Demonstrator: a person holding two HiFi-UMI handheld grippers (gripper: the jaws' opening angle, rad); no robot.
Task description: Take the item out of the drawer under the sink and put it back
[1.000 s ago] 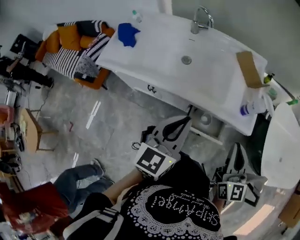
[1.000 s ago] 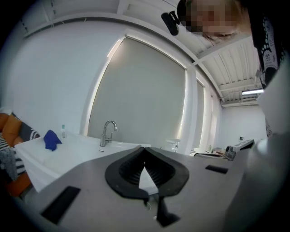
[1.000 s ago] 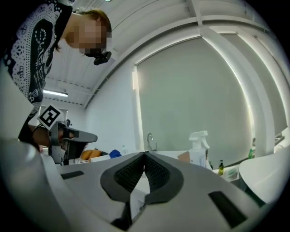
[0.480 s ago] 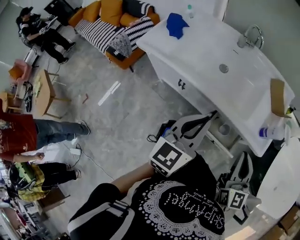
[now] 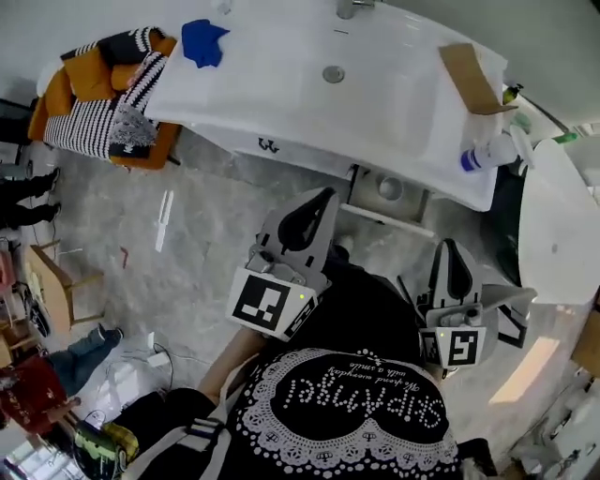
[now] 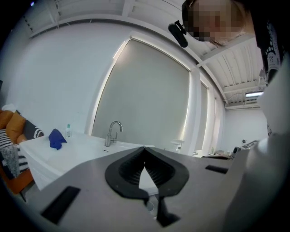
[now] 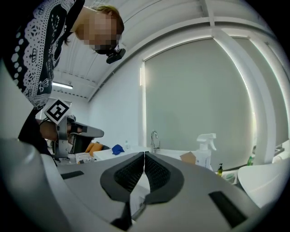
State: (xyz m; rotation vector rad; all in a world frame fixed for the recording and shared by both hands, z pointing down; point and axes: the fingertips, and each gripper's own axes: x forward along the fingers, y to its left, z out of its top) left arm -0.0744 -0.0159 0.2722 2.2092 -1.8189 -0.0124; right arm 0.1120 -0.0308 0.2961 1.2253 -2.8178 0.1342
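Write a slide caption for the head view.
Left claw and right claw, shut, face a sink counter with blue cloth and spray bottle.

The white sink counter [image 5: 281, 103] only has a few bits on it. Going off the faucet [image 5: 347, 7]: the drain [image 5: 333, 73] sits right in front of it. A blue cloth [image 5: 202, 39] lies well off to its left, with a small bottle [image 6: 68, 131] on that same side. A brown cardboard piece [image 5: 469, 77] is to its right, and a white spray bottle [image 5: 492, 152] is further right at the counter's end.
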